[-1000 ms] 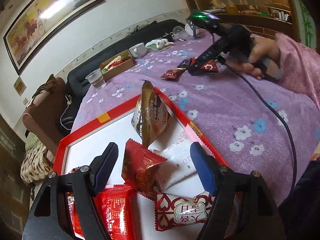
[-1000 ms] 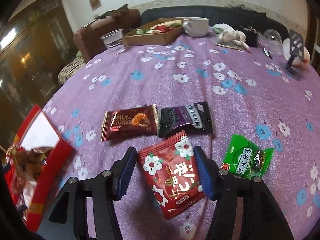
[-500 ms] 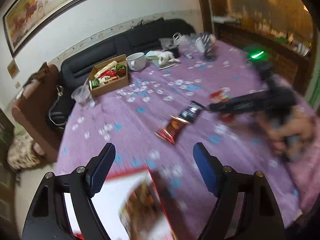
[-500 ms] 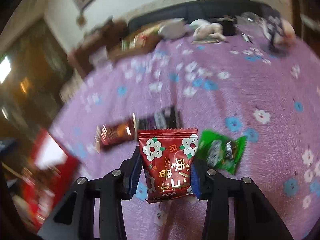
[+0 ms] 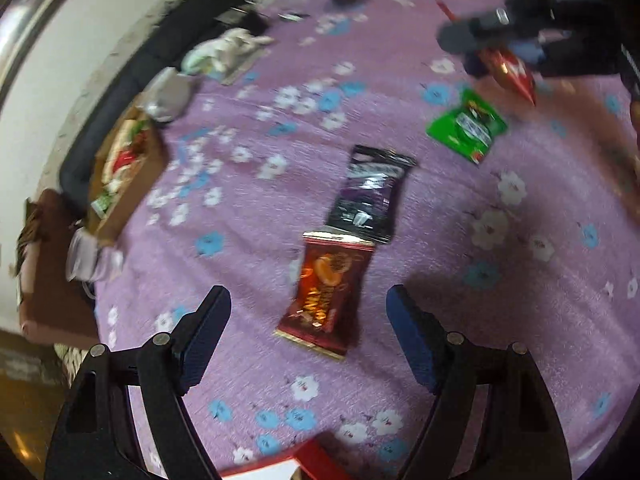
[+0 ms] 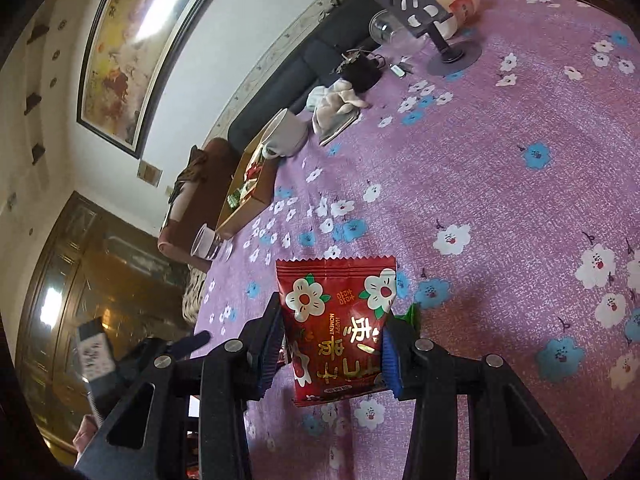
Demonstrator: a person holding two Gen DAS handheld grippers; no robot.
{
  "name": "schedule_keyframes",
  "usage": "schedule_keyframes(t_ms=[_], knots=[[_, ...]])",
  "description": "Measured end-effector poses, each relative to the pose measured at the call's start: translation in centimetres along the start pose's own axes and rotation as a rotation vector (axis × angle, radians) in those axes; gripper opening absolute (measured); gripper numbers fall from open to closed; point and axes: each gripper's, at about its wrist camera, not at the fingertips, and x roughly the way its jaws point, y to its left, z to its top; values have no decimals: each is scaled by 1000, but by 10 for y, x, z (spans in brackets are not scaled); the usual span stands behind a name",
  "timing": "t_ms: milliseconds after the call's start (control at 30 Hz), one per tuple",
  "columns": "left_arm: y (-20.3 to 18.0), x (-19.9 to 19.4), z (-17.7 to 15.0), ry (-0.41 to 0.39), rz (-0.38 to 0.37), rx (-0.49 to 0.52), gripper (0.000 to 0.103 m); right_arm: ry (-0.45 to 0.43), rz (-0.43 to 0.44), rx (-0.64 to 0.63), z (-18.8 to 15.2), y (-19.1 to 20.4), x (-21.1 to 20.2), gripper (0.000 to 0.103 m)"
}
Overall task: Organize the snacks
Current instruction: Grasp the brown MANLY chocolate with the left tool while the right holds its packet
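My right gripper (image 6: 332,344) is shut on a red snack packet with white flowers (image 6: 340,320) and holds it above the purple flowered tablecloth (image 6: 500,180); it also shows in the left wrist view (image 5: 512,72). My left gripper (image 5: 308,324) is open and empty, hovering over a dark red chocolate snack packet (image 5: 326,292). A black packet (image 5: 370,196) lies just beyond it and a green packet (image 5: 466,126) farther right. The corner of the red tray (image 5: 280,468) shows at the bottom edge.
A cardboard box of snacks (image 5: 124,168), a white mug (image 6: 286,136), a plastic cup (image 6: 208,244), a cloth (image 6: 336,100) and a phone stand (image 6: 436,28) stand at the table's far side. A dark sofa (image 6: 320,52) lies behind.
My right gripper closed on the red flowered packet and lifted it off the cloth. My left gripper left the tray and swung over the packets on the table.
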Motion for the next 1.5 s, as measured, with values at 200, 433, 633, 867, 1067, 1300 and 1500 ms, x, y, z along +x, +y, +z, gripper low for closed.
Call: schedule_keyframes(t_ms=[200, 433, 633, 867, 1067, 1300, 1500], knots=[[5, 21, 9, 48, -39, 6, 81, -10, 4, 25, 0, -3, -4, 44], [14, 24, 7, 21, -120, -41, 74, -2, -4, 33, 0, -3, 0, 44], [6, 19, 6, 2, -191, -11, 36, -7, -7, 38, 1, -3, 0, 44], [9, 21, 7, 28, -207, -63, 33, -12, -8, 37, 0, -3, -1, 44], [4, 21, 14, 147, -180, -180, 33, -18, -19, 34, 0, -3, -1, 44], [9, 22, 8, 196, -133, -308, 57, -28, -21, 38, 1, -3, -3, 44], [20, 25, -4, 177, -178, -398, 60, -32, -22, 43, 1, -4, -4, 44]])
